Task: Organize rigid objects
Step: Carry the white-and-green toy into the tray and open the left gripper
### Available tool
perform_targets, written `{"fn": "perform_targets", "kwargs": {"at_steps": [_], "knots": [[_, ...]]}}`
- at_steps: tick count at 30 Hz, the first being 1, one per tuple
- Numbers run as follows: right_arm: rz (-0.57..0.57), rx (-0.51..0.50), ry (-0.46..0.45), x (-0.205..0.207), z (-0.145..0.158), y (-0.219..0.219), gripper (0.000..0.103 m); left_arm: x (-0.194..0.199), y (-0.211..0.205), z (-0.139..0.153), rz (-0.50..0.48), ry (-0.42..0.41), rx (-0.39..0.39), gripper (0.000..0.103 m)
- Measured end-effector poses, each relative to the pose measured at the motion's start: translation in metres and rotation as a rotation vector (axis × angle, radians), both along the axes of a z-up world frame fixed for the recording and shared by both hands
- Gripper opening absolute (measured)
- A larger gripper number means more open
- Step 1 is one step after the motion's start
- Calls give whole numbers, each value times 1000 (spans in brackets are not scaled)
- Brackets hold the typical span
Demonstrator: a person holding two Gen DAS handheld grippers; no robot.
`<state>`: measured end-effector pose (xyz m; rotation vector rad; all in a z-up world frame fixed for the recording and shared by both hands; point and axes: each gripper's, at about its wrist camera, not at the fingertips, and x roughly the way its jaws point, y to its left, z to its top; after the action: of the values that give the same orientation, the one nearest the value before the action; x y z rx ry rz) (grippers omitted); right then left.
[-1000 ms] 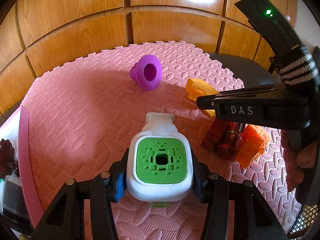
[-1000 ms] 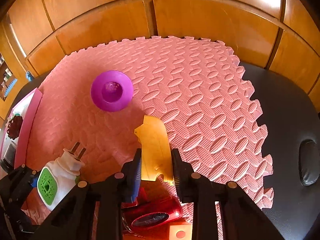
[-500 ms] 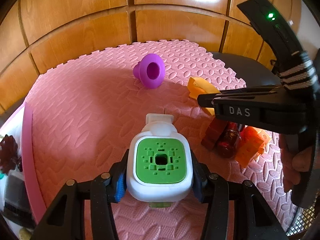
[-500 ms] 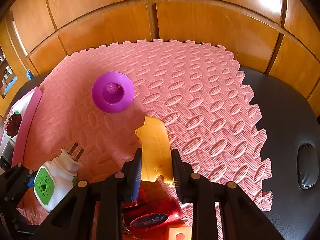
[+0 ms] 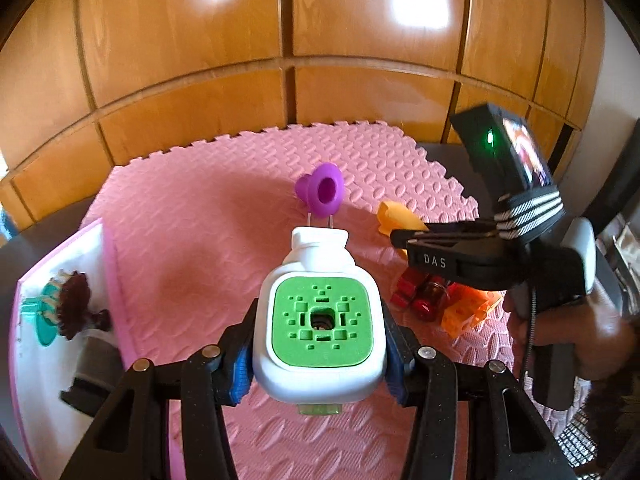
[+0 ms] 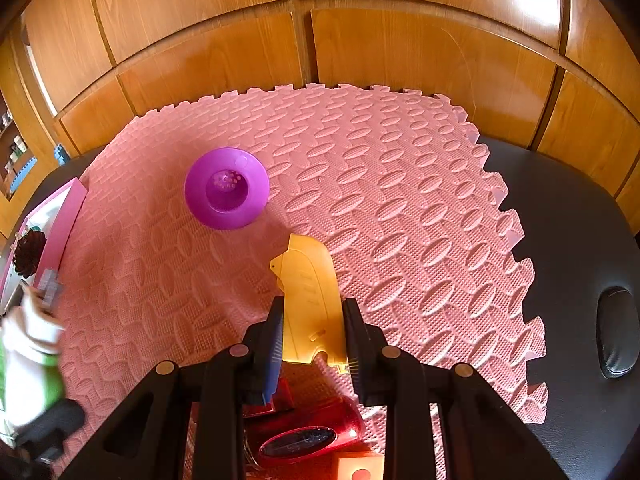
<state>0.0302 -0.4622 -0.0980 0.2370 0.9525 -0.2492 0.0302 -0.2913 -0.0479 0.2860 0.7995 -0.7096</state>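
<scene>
White plug-in device with a green perforated face and two metal prongs at its far end: clamped at its sides between the blue pads of the left gripper, held clear above the pink foam mat. In the right wrist view the same device appears blurred at the left edge.

Yellow plastic piece: a flat, curved part, gripped along its edges by the right gripper, whose jaws are clenched on it; its far tip points toward the purple funnel-shaped cup, which lies on its side on the mat, well apart from both grippers.

Beneath the right gripper: a glossy red object, probably a small bottle or canister, touching an orange block; both rest on the mat near its front edge.

A hand grasps the handle of the right gripper.

Left of the mat: a pink-rimmed white tray holding a dark brown flower-shaped item and a teal item. The mat lies on a dark table; wooden panelling forms the background.
</scene>
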Motion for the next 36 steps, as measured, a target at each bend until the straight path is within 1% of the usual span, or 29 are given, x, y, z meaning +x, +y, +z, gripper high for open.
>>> {"fn": "perform_targets", "kwargs": {"at_steps": [5, 11, 13, 15, 17, 19, 21, 23, 25, 26, 33, 36], "knots": [[-9, -5, -5, -2, 1, 2, 26, -3, 17, 13, 24, -19, -13, 52], [-17, -19, -11, -3, 2, 3, 26, -7, 34, 25, 42, -22, -35, 52], [-27, -34, -11, -4, 3, 4, 26, -7, 41, 30, 47, -14, -51, 52], [-50, -63, -6, -5, 3, 2, 26, -5, 53, 37, 61, 15, -86, 52], [-70, -78, 18, -5, 0, -3, 27, 0, 68, 45, 89, 37, -119, 52], [-55, -148, 27, -4, 1, 6, 26, 8, 86, 54, 129, 43, -148, 52], [-51, -179, 32, -2, 0, 13, 26, 13, 102, 59, 166, 34, -161, 52], [-47, -176, 30, -1, -1, 11, 26, 19, 118, 61, 203, 27, -167, 52], [-60, -133, 25, -2, -1, 4, 26, 25, 133, 62, 235, 25, -166, 52], [-62, -127, 24, -2, -1, 4, 26, 27, 140, 61, 253, 22, -164, 52], [-54, -136, 25, -3, -1, 4, 26, 46, 199, 47, 389, 49, -145, 52], [-55, -139, 26, -2, -1, 5, 26, 55, 221, 35, 439, 86, -134, 52]]}}
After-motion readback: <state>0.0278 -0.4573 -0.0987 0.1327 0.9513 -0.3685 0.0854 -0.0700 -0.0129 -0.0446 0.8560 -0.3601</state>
